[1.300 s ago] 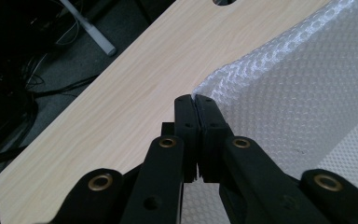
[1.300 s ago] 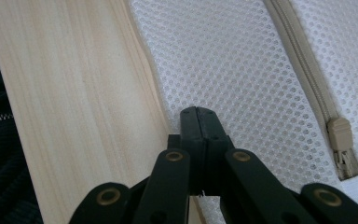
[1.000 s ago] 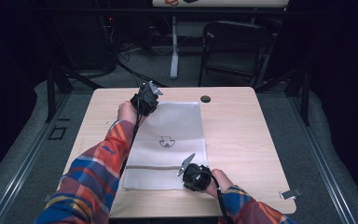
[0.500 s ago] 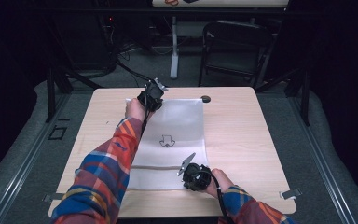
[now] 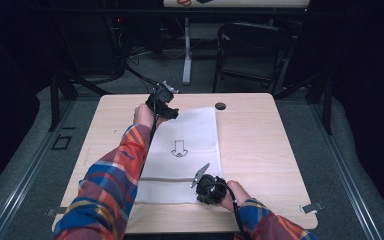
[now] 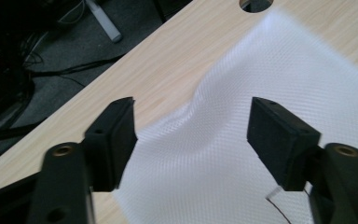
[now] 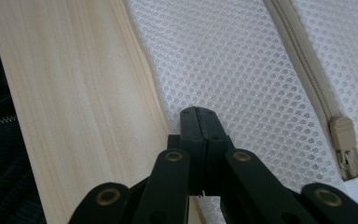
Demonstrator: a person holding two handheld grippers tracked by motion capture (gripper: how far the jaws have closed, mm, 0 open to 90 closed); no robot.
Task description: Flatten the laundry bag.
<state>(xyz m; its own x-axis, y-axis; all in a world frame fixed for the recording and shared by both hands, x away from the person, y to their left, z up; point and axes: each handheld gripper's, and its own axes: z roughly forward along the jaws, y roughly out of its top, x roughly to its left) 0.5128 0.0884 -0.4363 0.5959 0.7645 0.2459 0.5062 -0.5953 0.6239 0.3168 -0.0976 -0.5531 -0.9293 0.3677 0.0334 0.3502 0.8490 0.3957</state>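
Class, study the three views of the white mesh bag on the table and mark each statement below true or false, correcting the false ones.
1. The left tool stands with its jaws apart over the far corner of the white mesh bag. True; the jaws have just been opening, and the mesh lies below them, unclamped.
2. The right tool has its jaws wide apart. False; they are closed together at the bag's near edge.
3. The bag's beige zipper pull shows in the right gripper view. True.
4. The bag hangs in the air between both tools. False; it lies flat on the wooden table.
5. An arrow mark is printed on the bag. True.
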